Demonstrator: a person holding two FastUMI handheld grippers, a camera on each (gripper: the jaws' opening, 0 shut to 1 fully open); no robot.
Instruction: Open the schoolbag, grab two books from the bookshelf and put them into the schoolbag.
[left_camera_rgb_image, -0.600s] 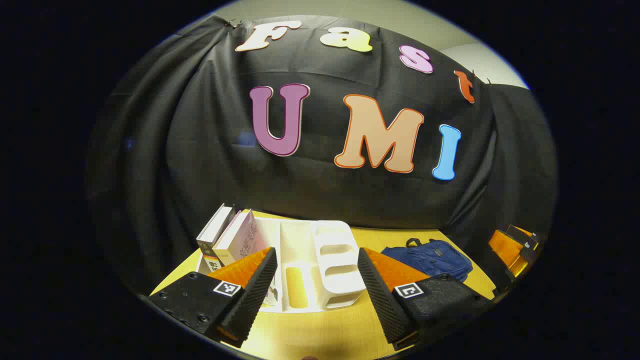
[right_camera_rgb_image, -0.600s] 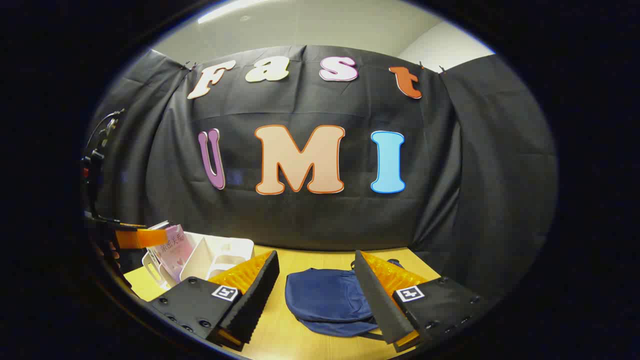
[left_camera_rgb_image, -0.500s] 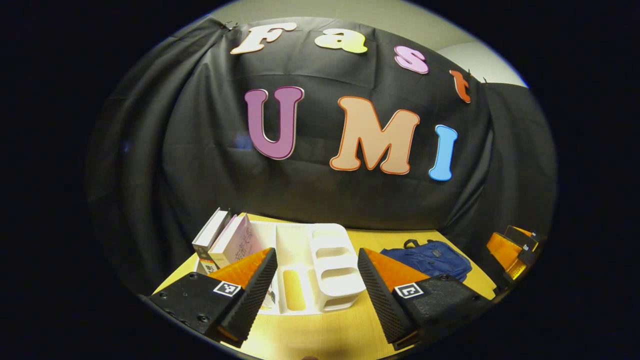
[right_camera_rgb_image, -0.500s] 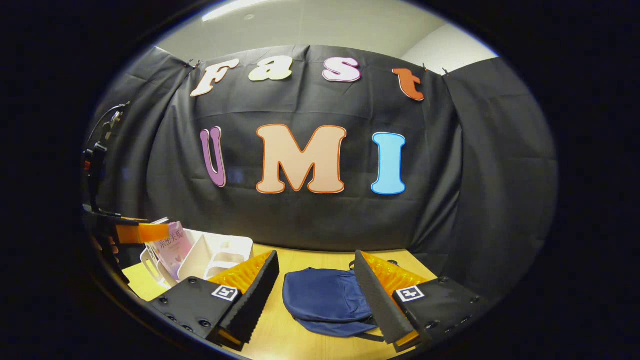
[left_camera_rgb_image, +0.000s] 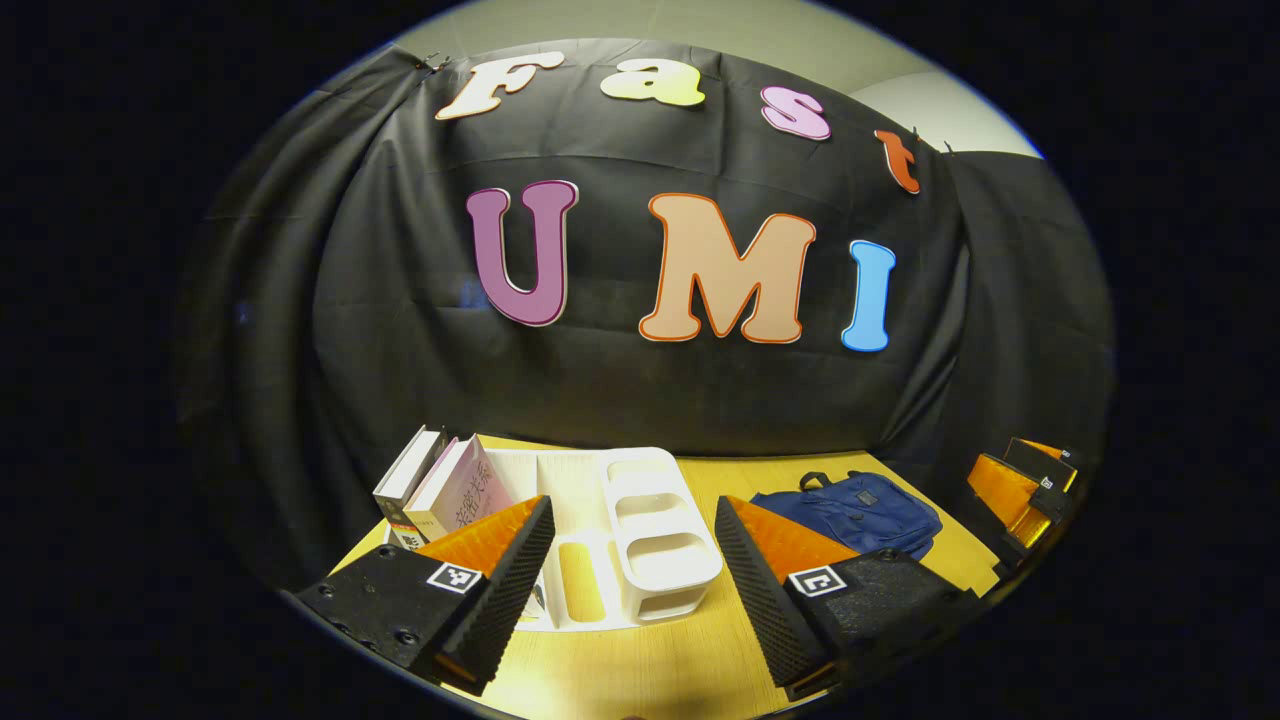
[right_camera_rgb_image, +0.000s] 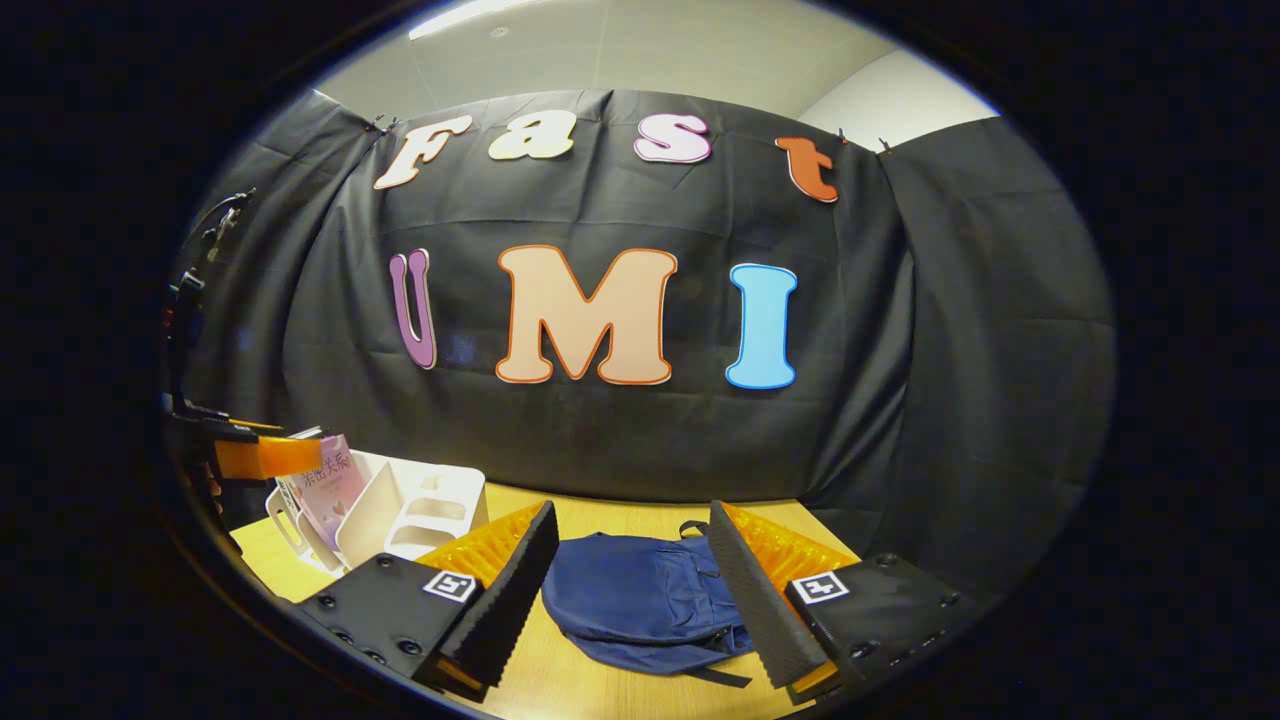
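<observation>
**Both grippers hover with jaws spread, schoolbag shut on the tabletop**

In the left gripper view, the left gripper (left_camera_rgb_image: 633, 560) hangs above the near edge of the yellow wooden tabletop (left_camera_rgb_image: 650, 670), its jaws spread wide with nothing between them. Just ahead stands the white bookshelf (left_camera_rgb_image: 640, 530), an organiser with several open compartments. Two books (left_camera_rgb_image: 440, 490) lean together at its left end, tilted toward the left; the nearer one has a pale pink cover. To the right of the bookshelf, apart from it, the blue schoolbag (left_camera_rgb_image: 850, 510) lies flat near the black cloth wall (left_camera_rgb_image: 620, 390), its carry loop toward the wall.

In the right gripper view, the right gripper (right_camera_rgb_image: 633, 590) hovers over the schoolbag (right_camera_rgb_image: 640, 600), jaws likewise spread and gripping nothing. The bag lies flat and looks closed, with a strap trailing toward the camera. The bookshelf (right_camera_rgb_image: 410, 505) sits to the left, the books (right_camera_rgb_image: 320, 485) at its far left end. The left gripper (right_camera_rgb_image: 265, 455) shows at the left edge, near the books.
</observation>
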